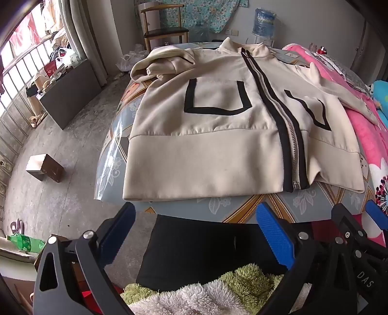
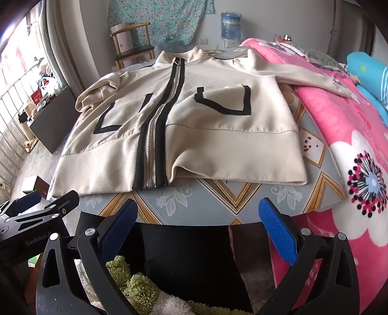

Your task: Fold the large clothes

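**A:** Jacket (image 1: 206,135) first: where is it lying, and what step is this?

**B:** It is lying front-up and zipped on the patterned table (image 1: 242,206), hem towards the grippers and collar at the far side. I am reading this as the very start of the fold, since nothing is turned over yet. The sleeve (image 1: 160,65) on the jacket's window side is bunching up by the shoulder, and the other sleeve (image 2: 315,77) is trailing off onto the pink blanket (image 2: 339,169).

**A:** And the grippers?

**B:** Both are hovering short of the hem, off the table's near edge. The left gripper (image 1: 194,232) is holding its blue fingers spread wide with nothing between them, and the right gripper (image 2: 198,227) is doing the same. Neither is touching cloth.

**A:** What is the next move calling for?

**B:** Probably reaching past the hem to a sleeve or a side edge and pinching it, then carrying it across the zip (image 1: 288,135). The bunched sleeve likely needs flattening first.

**A:** How is the room looking around the jacket?

**B:** The hem is sitting just inside the table's near edge, with a strip of bare table showing below it. On the window side the jacket is running right to the table's rim, and open floor is lying beyond. On the opposite side the blanket is crowding close. A chair (image 1: 165,29) and a water bottle (image 1: 264,21) are standing well beyond the collar.
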